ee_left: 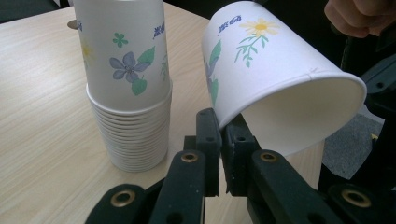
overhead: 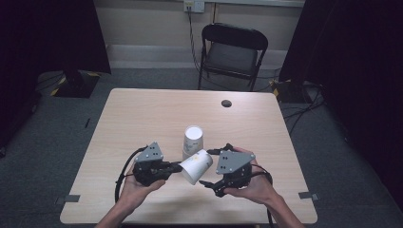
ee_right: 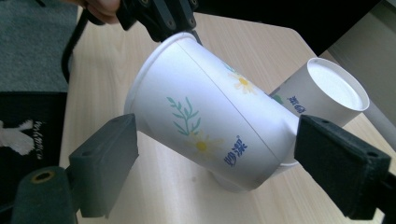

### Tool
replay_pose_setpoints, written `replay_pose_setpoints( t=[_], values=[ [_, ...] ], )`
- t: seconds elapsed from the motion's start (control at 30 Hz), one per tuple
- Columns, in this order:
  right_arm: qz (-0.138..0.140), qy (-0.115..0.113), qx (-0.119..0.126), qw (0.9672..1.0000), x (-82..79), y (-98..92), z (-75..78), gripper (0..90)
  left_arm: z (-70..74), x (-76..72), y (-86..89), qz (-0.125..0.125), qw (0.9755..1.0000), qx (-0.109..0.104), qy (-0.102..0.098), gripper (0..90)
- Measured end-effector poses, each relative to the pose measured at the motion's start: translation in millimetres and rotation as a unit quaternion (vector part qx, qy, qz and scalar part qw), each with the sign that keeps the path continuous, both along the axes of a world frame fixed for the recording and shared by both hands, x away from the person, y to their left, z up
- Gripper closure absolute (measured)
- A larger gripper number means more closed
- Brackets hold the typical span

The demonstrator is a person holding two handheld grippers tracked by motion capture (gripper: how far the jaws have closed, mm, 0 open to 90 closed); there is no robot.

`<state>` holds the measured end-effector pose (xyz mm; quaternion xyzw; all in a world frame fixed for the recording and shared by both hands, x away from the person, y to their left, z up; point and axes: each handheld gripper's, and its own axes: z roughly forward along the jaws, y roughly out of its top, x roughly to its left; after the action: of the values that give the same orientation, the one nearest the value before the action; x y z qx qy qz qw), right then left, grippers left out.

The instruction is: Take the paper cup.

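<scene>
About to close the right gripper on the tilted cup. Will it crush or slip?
The cup looks like thin paper, so a hard squeeze would probably dent its wall. The left gripper lifts it by pinching the rim alone, so it's likely very light. Its tapered, smooth side sits between the right gripper's open jaws and may slide toward the narrow base.

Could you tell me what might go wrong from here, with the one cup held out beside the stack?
1. The left gripper pinches only the thin rim of the tilted paper cup; the rim could crease or slip out.
2. The right gripper is open with its jaws on either side of the cup; closing hard may crush it.
3. The upside-down stack of cups stands close by; a swing could topple it.
</scene>
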<state>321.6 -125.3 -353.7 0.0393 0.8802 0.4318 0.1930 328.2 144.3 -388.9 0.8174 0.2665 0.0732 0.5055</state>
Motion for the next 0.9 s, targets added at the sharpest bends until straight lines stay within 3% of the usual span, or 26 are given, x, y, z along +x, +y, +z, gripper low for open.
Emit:
replay_pose_setpoints(
  t=[0.63, 0.8, 0.9],
  values=[
    [-0.009, -0.032, -0.05, 0.9982, -0.8, 12.3, -11.8, 12.2, 4.8, 7.0, -3.0, 0.008, 0.9997, -0.014, 0.02, 86.8],
    [-0.004, -0.062, -0.082, 0.9947, -3.6, 18.5, -17.5, 14.7, 6.0, 11.7, -5.4, -0.001, 0.9989, -0.016, 0.044, 87.1],
    [-0.002, -0.079, -0.096, 0.9922, -5.9, 23.7, -20.8, 15.9, 6.4, 11.5, -8.6, -0.005, 0.9989, -0.014, 0.044, 87.3]
  ],
)
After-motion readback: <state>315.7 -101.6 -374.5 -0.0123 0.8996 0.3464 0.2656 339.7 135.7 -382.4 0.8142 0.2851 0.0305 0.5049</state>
